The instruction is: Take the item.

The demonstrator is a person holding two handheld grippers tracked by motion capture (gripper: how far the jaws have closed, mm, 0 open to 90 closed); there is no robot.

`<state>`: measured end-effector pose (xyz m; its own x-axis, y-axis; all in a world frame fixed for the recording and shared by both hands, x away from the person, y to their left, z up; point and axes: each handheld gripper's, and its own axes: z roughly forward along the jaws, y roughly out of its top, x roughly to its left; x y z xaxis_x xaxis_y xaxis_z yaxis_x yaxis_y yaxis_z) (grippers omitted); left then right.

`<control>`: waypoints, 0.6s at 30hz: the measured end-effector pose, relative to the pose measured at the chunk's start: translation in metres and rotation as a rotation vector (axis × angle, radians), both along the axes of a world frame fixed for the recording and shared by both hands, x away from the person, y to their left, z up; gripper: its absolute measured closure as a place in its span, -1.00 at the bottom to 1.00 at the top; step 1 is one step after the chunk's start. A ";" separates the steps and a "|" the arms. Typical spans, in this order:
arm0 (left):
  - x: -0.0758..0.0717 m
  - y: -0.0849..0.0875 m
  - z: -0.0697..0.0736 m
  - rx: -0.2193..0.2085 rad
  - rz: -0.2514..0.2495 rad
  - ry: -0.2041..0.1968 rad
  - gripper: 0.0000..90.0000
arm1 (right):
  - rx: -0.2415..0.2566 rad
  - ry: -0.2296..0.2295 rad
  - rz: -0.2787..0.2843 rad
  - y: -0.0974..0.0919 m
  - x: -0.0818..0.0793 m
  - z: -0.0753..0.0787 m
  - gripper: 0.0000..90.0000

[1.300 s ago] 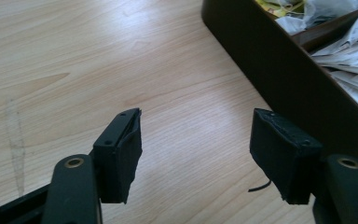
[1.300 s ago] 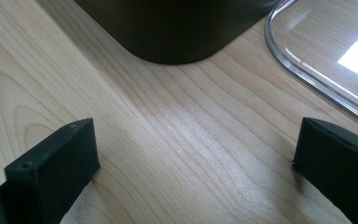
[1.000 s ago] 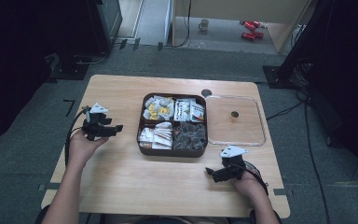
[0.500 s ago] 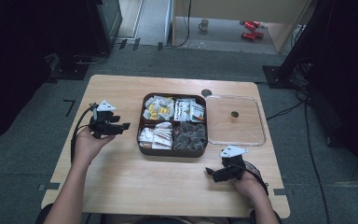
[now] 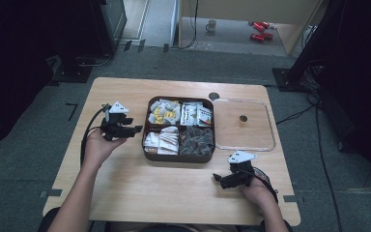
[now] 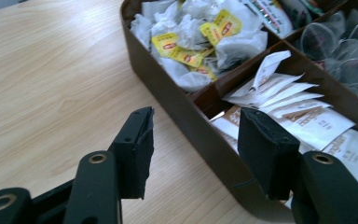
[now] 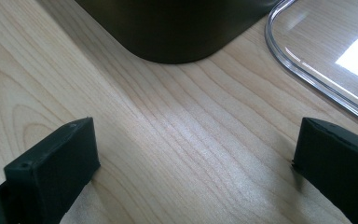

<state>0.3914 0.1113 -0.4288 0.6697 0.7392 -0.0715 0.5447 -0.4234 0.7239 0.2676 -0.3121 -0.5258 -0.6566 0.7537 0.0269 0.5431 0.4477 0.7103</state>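
A brown tray [image 5: 178, 157] is holding tea bags [image 5: 163, 112] and sachets [image 5: 162, 141]; both the left gripper [image 6: 193, 140] and right gripper [image 7: 193, 172] are gaping, empty.

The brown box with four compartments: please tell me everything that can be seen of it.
The brown box is a dark, square tray with rounded corners, apparently plastic, open on top. Walls split it into four compartments: tea bags with yellow tags, printed sachets, white and brown packets, and dark clear-wrapped bags. It lies flat at the middle of the wooden table; a clear lid lies beside it. The left gripper hangs open by its wall, not visibly touching it.
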 end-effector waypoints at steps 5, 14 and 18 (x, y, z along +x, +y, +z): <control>0.002 -0.007 0.000 0.002 -0.022 0.014 0.04 | 0.000 0.000 0.000 0.000 0.000 0.000 -1.00; 0.005 -0.018 0.001 0.002 -0.075 0.014 0.12 | 0.000 -0.002 -0.008 0.000 -0.001 0.000 -1.00; 0.007 -0.021 0.000 0.009 -0.092 0.021 0.15 | -0.001 -0.003 -0.009 0.000 -0.001 0.000 -1.00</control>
